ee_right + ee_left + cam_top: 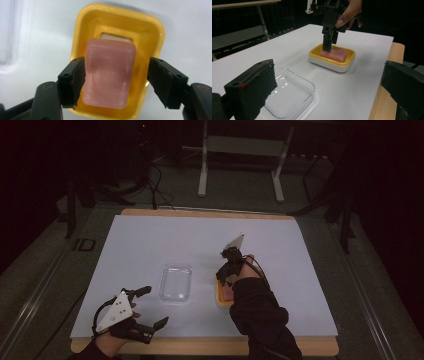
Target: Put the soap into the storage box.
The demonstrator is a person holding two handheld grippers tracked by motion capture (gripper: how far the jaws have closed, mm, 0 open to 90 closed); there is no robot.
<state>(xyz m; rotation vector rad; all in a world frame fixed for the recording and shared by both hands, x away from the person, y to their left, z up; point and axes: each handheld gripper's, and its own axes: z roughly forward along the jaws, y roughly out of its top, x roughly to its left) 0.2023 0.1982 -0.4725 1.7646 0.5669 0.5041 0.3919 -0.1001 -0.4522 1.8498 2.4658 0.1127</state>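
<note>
right gripper (116, 82): jaws apart, straddling pink soap bar (109, 73), left jaw touching its edge, right jaw clear. soap bar lies in yellow soap dish (152, 32) on white mat (140, 240). left gripper (147, 307): jaws spread wide, holding nothing, near empty clear glass dish (176, 283). left gripper view reveals the soap dish's white base (329, 66).

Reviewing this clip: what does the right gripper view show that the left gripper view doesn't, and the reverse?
The right gripper view looks straight down on the pink soap bar: a slot in the yellow dish floor beyond the bar, one pad against the bar's side, the other apart from it. The left gripper view takes in the clear glass dish, the table's wooden edge, the dish's white base and the hand holding the right gripper. Both share the soap lying in the yellow dish on the white sheet.
</note>
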